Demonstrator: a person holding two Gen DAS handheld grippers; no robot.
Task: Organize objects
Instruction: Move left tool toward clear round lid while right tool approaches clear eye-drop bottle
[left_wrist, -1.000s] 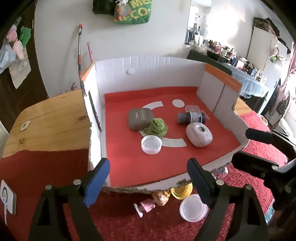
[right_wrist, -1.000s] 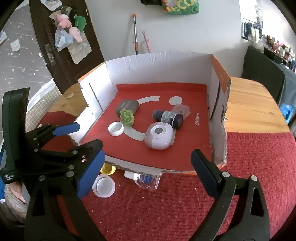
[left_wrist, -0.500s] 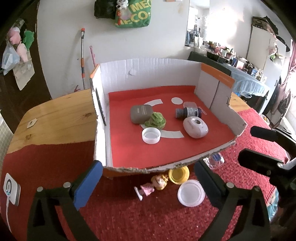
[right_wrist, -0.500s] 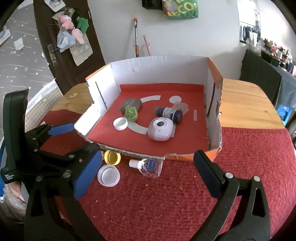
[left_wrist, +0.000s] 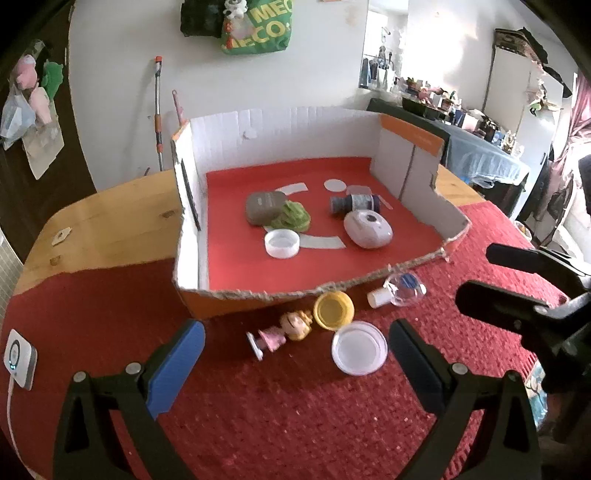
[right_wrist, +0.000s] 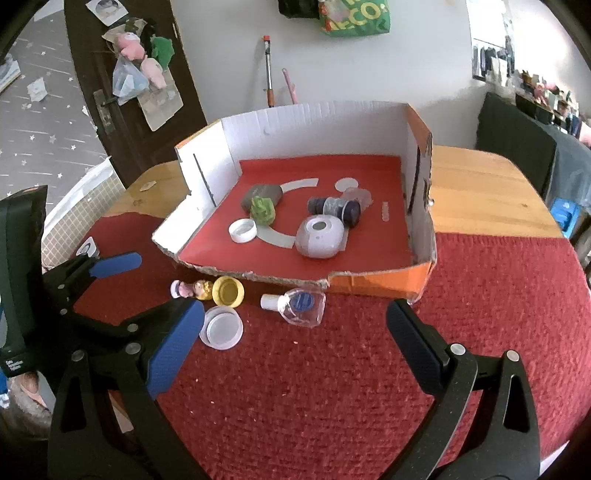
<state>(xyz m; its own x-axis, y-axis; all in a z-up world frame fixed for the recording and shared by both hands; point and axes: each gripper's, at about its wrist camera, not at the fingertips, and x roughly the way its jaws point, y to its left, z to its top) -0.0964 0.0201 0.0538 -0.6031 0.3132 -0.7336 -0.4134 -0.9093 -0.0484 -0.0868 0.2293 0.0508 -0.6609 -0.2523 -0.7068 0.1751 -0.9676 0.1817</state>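
Holding the left gripper (left_wrist: 295, 330) spread wide, jaws just been opening, nothing between them. Same with the right gripper (right_wrist: 294, 310): spread wide, just been opening, empty. Both hovering over the red cloth (left_wrist: 295, 406), clear of every item.

From the left view:
- Just past the tips, at 1 o'clock, a white lid (left_wrist: 359, 348), open side up.
- At 12, a doll (left_wrist: 284, 329) on its side, head touching a yellow cap (left_wrist: 333, 309).
- Further at 1, a clear bottle (left_wrist: 400, 290) lying flat, close under the box's torn front edge.
- Right gripper's black frame at 3 o'clock, well apart from the lid.

From the right view:
- Same lid just beside the left blue pad at 10 o'clock.
- Bottle at 12, between the pads' line and the box.
- Bare cloth from 12 round to 3, wide open for moving.
- Cloth's far edge at 2 o'clock, bare wood table (right_wrist: 480, 192) beyond.

Beyond the loose items, the box (left_wrist: 258, 295): low ragged front wall, tall walls at 9, 12 and 3. Inside:
- grey case (left_wrist: 264, 206) touching a green toy (left_wrist: 291, 218)
- white cap (left_wrist: 282, 243) just in front of those
- dark jar (left_wrist: 352, 203) on its side, behind a white pod (left_wrist: 367, 229)

Free floor in the box along the front edge and the 9 o'clock wall.
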